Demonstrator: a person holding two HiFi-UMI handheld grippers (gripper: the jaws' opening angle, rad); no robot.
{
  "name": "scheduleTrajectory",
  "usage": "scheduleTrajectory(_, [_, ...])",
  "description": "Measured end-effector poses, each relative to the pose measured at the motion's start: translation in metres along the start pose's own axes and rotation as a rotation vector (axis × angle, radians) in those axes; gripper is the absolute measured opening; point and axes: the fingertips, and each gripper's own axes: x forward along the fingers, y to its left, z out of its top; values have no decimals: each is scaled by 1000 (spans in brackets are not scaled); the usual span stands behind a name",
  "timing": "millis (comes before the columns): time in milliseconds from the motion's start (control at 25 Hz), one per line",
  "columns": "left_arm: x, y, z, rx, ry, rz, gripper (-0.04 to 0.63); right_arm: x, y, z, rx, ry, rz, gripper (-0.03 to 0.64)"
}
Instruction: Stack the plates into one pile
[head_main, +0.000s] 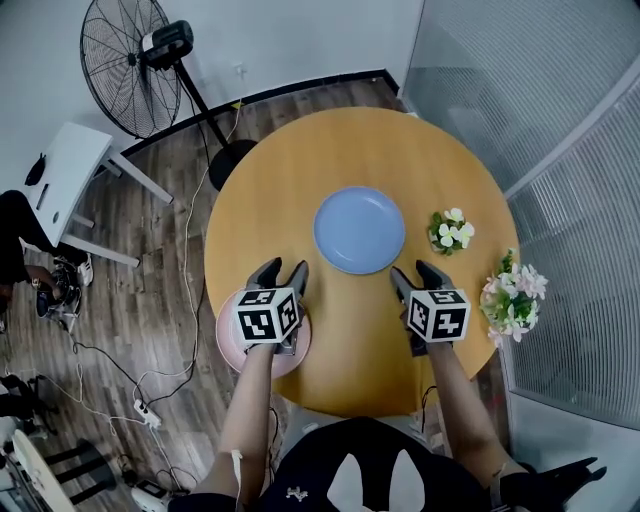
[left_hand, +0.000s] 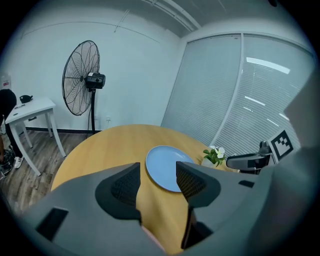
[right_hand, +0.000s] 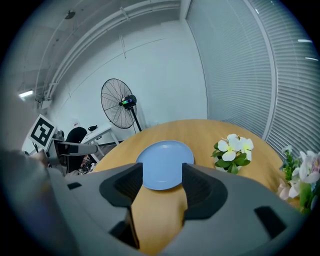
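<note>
Nearest the person, a pink plate (head_main: 228, 342) lies at the round table's (head_main: 300, 165) near-left edge, mostly covered in the head view by the left gripper (head_main: 283, 270). That gripper's jaws stand wide apart. The left gripper view shows only bare tabletop between the pads, with a sliver of pink low down behind them, so the plate is not gripped.

Over at the near-right edge, the right gripper (head_main: 416, 272) matches it, with jaws spread wide and nothing between them but wood. Both grippers point down at a slant toward the table's middle.

In the middle, well clear of both sets of jaws, sits the blue plate (head_main: 359, 230), flat and untouched. By the right edge, a small pot of white flowers (head_main: 451, 231) stands just beside the blue plate's rim, with a bigger pink-and-white bunch (head_main: 513, 297) nearer the person. Beyond the table on the floor are a standing fan (head_main: 125, 62) and a white side table (head_main: 70, 165).

So two plates lie apart and no pile has begun; this looks like the approach before the first pickup. The next move likely calls for the left jaws to catch the pink plate's rim, lift it level and carry it over the blue plate. It must then come down centred, steering clear of that flower pot.
</note>
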Motion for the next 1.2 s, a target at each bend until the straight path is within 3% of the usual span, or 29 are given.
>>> scheduleTrajectory(560, [76,-1,4,-64,73,-21,215,57,-40,1,61,69,-4,244])
scheduleTrajectory(880, [120,3,-17,-155,155,-65,215,95,-63,-14,103,136,-26,239])
scheduleTrajectory(1200, [155,14,-53,-192,253,-20,215,121,-81,-39,160,209,-43,235])
